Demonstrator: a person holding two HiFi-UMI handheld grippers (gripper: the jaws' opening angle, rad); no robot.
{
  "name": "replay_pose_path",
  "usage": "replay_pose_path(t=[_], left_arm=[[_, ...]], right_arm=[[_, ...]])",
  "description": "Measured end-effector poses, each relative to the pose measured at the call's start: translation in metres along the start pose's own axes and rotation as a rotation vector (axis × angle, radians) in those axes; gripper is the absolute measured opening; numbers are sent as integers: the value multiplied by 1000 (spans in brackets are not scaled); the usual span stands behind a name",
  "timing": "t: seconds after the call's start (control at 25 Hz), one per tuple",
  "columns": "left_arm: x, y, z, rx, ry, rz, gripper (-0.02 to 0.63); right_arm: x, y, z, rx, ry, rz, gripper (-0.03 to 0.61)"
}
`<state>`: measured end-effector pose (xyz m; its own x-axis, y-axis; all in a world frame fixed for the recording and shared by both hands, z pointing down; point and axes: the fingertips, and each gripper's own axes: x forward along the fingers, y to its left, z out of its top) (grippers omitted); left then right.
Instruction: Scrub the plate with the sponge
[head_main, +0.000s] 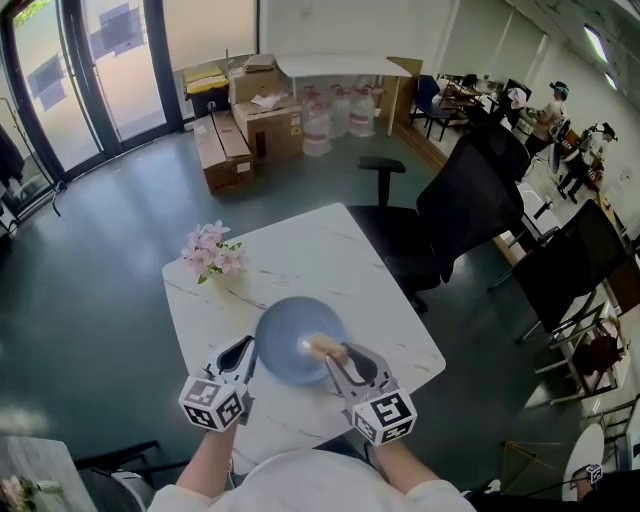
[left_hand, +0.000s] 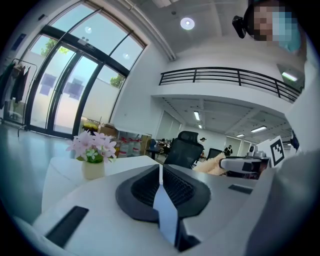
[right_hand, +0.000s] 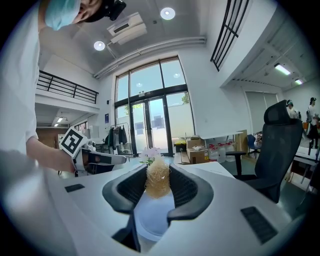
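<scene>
Blue-grey round plate (head_main: 288, 325) is over the near half of the white marble-patterned table (head_main: 330, 255), just in front of the person working it. Left gripper (head_main: 249, 349) is at the plate's left rim with its jaws clamped tight on that rim. In the left gripper view the plate (left_hand: 166, 212) shows edge-on as a thin strip pinched between the closed ribbed pads of the left gripper (left_hand: 160, 174). Right gripper (head_main: 336, 356) comes in from the plate's near right side, jaws closed on a tan fibrous sponge (head_main: 322, 346) that sits on the plate's face right of its centre. In the right gripper view the sponge (right_hand: 157, 181) stands squeezed between the black pads of the right gripper (right_hand: 158, 176), and the plate's pale surface (right_hand: 152, 217) lies directly under it. From that view the left gripper (right_hand: 102, 160) is off to the left, beyond the plate. Pink flowers in a small pale vase (head_main: 212, 250) stand on the table beyond the plate to its left, well apart from it; same flowers (left_hand: 92, 147) in the left gripper view. Black office chairs (head_main: 460, 200) are right of the plate, off the table. Brown cardboard boxes (head_main: 265, 125) are on the floor far beyond the plate.
</scene>
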<state>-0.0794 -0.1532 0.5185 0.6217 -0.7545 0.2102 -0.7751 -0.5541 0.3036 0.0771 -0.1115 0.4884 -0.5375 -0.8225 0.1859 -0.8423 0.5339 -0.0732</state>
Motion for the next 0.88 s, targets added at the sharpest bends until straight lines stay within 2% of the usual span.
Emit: replay_pose_path(t=[0.4, 0.88], left_arm=[[-18, -15, 7, 54, -28, -10, 46], [-22, -14, 5, 47, -23, -12, 46]], right_arm=[[-8, 5, 7, -19, -19, -28, 146], [-10, 9, 8, -26, -24, -44, 146]])
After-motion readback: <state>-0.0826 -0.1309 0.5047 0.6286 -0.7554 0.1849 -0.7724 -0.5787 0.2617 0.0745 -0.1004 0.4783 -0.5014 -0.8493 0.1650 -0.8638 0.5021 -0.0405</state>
